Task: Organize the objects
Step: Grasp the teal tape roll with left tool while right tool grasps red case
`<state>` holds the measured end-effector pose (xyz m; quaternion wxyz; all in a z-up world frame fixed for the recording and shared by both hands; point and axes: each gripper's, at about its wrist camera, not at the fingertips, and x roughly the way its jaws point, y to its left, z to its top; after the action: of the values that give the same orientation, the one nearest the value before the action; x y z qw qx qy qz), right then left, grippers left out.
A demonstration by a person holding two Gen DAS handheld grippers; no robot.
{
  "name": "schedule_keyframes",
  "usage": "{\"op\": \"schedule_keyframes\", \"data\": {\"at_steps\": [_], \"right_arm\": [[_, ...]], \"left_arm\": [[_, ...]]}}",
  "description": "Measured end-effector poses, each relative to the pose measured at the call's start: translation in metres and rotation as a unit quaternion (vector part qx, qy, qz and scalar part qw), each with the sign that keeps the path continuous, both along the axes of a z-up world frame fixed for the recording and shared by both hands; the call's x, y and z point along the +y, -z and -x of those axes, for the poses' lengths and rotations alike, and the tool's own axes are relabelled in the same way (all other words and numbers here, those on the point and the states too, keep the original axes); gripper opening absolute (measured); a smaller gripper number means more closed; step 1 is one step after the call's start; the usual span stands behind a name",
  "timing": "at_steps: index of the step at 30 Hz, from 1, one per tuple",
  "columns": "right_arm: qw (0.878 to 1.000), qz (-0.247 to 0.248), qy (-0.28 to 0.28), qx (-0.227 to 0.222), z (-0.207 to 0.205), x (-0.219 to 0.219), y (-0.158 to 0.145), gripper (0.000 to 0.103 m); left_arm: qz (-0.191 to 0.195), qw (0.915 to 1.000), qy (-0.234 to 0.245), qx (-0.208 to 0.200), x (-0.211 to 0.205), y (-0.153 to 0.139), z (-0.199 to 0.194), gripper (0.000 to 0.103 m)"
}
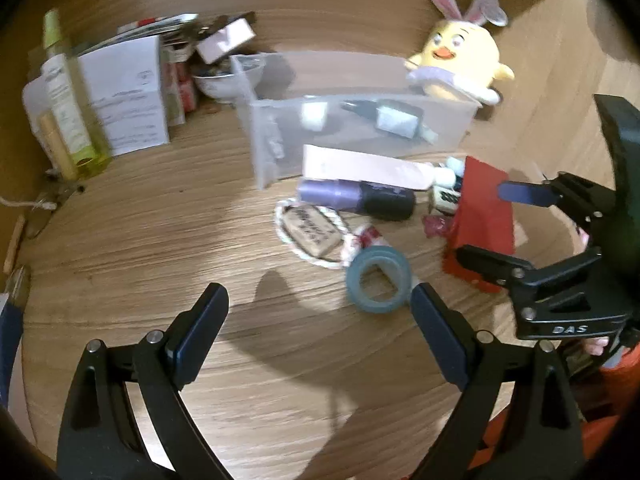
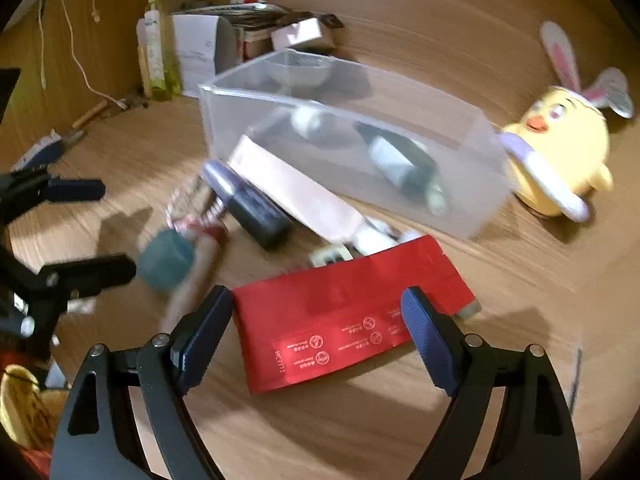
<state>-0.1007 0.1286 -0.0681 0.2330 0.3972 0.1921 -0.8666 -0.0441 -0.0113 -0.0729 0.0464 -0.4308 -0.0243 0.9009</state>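
Far left, against the wooden wall: tall green bottle (image 1: 66, 92) upright beside a white folded leaflet (image 1: 128, 96), with small boxes and a bowl (image 1: 224, 76) behind. Parked clear of the working area, apparently not part of the sorting.

Left gripper (image 1: 320, 328): jaws spread wide, nothing between them, hovering over bare wooden tabletop (image 1: 160, 240). The blue tape roll (image 1: 378, 280) lies just ahead of its right finger; judged the likeliest pick for this hand.

Centre: translucent plastic bin (image 2: 460, 196), open top, already holding a dark bottle with a pale label (image 2: 400, 164) and a small white item. Evidently the collecting container.

In front of the bin, loose on the table: pink tube (image 2: 296, 192) lying close along the bin's near wall; purple-and-black bottle (image 2: 248, 200) on its side beside it; a tag on white cord (image 1: 312, 228). All unsorted.

Right of centre: red packet (image 2: 340, 320) with printed lettering, flat on the table. Right gripper (image 2: 320, 332) straddles its near edge, jaws wide apart and not yet closed; placement suggests a grasp in preparation.

Far right: yellow chick plush with bunny ears (image 2: 560, 152), upright beside the bin's end wall.
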Motion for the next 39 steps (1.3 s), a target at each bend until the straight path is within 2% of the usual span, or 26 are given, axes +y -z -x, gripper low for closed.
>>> {"op": "schedule_keyframes", "data": {"at_steps": [5, 9, 14, 22, 27, 34, 39], "right_arm": [[0.999, 0.013, 0.038, -0.007, -0.012, 0.034, -0.003, 0.084], [0.995, 0.066, 0.07, -0.035, -0.013, 0.052, -0.006, 0.084], [0.981, 0.135, 0.1, -0.092, 0.001, 0.042, 0.003, 0.09], [0.972, 0.139, 0.165, -0.097, 0.03, 0.032, 0.012, 0.092], [0.978, 0.117, 0.153, -0.079, 0.03, 0.035, 0.013, 0.088], [0.985, 0.091, 0.132, -0.065, 0.012, 0.06, 0.013, 0.064], [0.984, 0.091, 0.147, -0.049, 0.004, 0.084, 0.012, 0.059]], "left_arm": [[0.004, 0.9997, 0.018, -0.014, 0.015, 0.009, 0.01, 0.093], [0.003, 0.9998, 0.011, -0.013, 0.016, 0.012, 0.014, 0.092], [-0.031, 0.9993, 0.008, -0.018, 0.011, 0.013, 0.017, 0.074], [-0.045, 0.9989, 0.011, -0.004, 0.013, 0.011, 0.014, 0.039], [-0.037, 0.9993, 0.009, 0.007, 0.014, 0.009, 0.01, 0.039], [-0.039, 0.9986, -0.004, 0.035, 0.006, -0.004, -0.002, 0.039], [-0.032, 0.9976, -0.016, 0.058, 0.005, -0.016, -0.008, 0.039]]}}
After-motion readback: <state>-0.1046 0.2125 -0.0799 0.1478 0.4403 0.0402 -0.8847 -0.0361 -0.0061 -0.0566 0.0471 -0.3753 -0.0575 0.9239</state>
